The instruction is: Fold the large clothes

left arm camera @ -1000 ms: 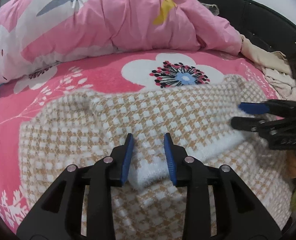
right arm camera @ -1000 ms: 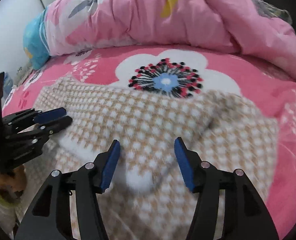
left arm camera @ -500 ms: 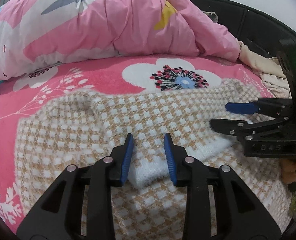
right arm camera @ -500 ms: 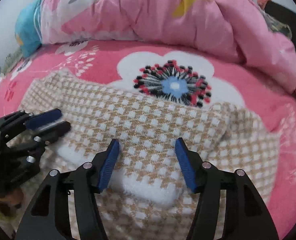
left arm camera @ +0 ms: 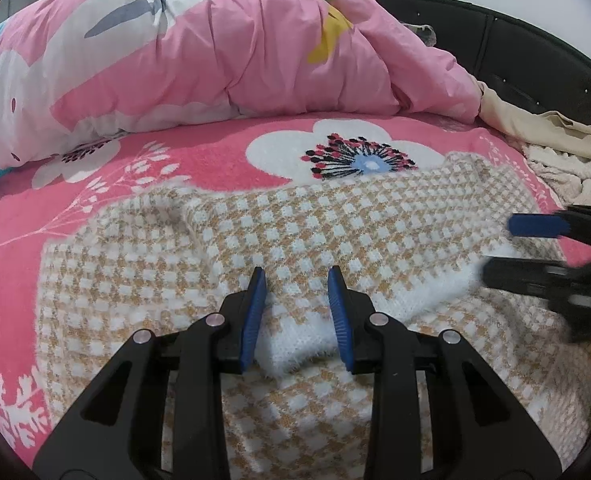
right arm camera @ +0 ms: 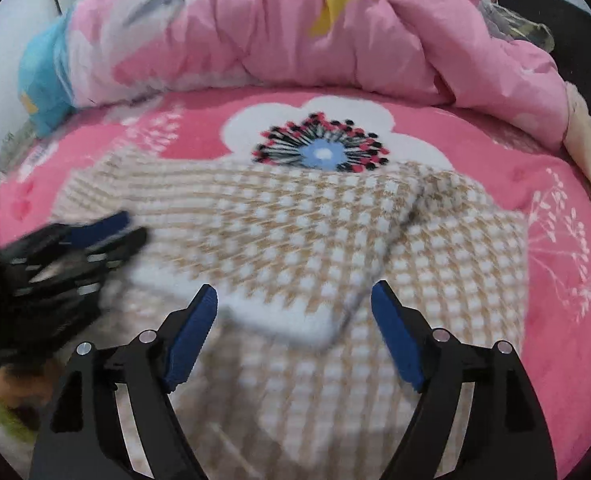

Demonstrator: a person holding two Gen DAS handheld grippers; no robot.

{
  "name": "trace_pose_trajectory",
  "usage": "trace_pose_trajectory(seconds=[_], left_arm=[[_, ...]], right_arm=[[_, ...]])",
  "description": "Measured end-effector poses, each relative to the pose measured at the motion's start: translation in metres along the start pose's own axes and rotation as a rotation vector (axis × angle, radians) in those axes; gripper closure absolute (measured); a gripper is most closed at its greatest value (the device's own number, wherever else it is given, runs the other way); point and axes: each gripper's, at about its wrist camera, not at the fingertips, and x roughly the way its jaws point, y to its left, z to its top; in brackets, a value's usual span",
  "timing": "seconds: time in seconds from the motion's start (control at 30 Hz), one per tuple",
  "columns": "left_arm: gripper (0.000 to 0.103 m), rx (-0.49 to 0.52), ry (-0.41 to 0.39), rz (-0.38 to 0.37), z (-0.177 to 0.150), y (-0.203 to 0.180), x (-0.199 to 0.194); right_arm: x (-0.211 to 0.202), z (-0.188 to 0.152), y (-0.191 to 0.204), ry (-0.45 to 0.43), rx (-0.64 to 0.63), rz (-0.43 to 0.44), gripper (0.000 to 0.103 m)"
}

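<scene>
A tan and white checked knit garment (left arm camera: 303, 232) lies on the pink flowered bed, its white-hemmed edge (left arm camera: 423, 292) folded over onto its body; it also shows in the right wrist view (right arm camera: 295, 248). My left gripper (left arm camera: 297, 304) is open, its blue pads on either side of the hem's left corner (left arm camera: 295, 344). My right gripper (right arm camera: 293, 320) is wide open above the hem's right corner (right arm camera: 295, 328). Each gripper shows at the edge of the other's view: the right gripper (left arm camera: 535, 248), the left gripper (right arm camera: 111, 228).
A bunched pink quilt (left arm camera: 215, 52) fills the back of the bed. A dark headboard (left arm camera: 535, 60) curves at the right, with beige and cream clothes (left arm camera: 555, 148) piled by it. The pink flowered blanket (left arm camera: 107, 168) lies under the garment.
My right gripper has opened wider and pulled back from the hem. The folded edge now lies flat on the garment. My left gripper has stayed open around the hem corner.
</scene>
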Motion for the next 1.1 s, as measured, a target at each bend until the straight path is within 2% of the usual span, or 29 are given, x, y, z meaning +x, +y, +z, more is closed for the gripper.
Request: trace_pose_trajectory(seconds=[0.2,0.27,0.4,0.53,0.57,0.67,0.73,0.8,0.87,0.93,1.1], left_arm=[[0.072,0.004,0.0,0.003,0.0,0.001,0.0],[0.072,0.005,0.0,0.003,0.0,0.001,0.0],[0.072,0.008,0.0,0.006,0.0,0.0,0.0],[0.071,0.017,-0.004,0.022,0.002,0.001,-0.002],[0.069,0.022,-0.003,0.033,0.004,0.001,-0.005],[0.04,0.025,-0.019,0.046,0.011,-0.006,-0.028],[0.036,0.044,-0.051,0.038,0.014,-0.016,-0.055],[0.023,0.078,-0.067,0.045,0.013,-0.028,-0.081],[0.018,0.102,-0.076,0.037,0.004,-0.038,-0.112],[0.014,0.102,-0.052,0.033,-0.011,-0.046,-0.13],[0.013,0.068,0.073,0.075,-0.072,-0.052,-0.141]], right_arm=[[-0.051,-0.035,0.014,-0.053,-0.058,-0.022,0.022],[-0.056,-0.046,0.016,-0.043,-0.06,-0.015,0.016],[-0.062,-0.075,0.019,-0.008,-0.041,0.003,0.015],[-0.073,-0.099,0.02,0.003,-0.033,-0.039,0.015],[-0.077,-0.103,0.019,0.001,-0.022,-0.032,0.015],[-0.091,-0.113,0.014,-0.015,0.012,-0.013,0.015],[-0.098,-0.117,0.012,-0.029,0.029,-0.012,0.015],[-0.105,-0.121,0.01,-0.036,0.044,-0.016,0.01],[-0.11,-0.129,0.011,-0.041,0.049,-0.045,0.009],[-0.112,-0.138,0.016,-0.044,0.047,-0.052,0.009],[-0.104,-0.161,0.023,-0.037,0.079,-0.043,0.009]])
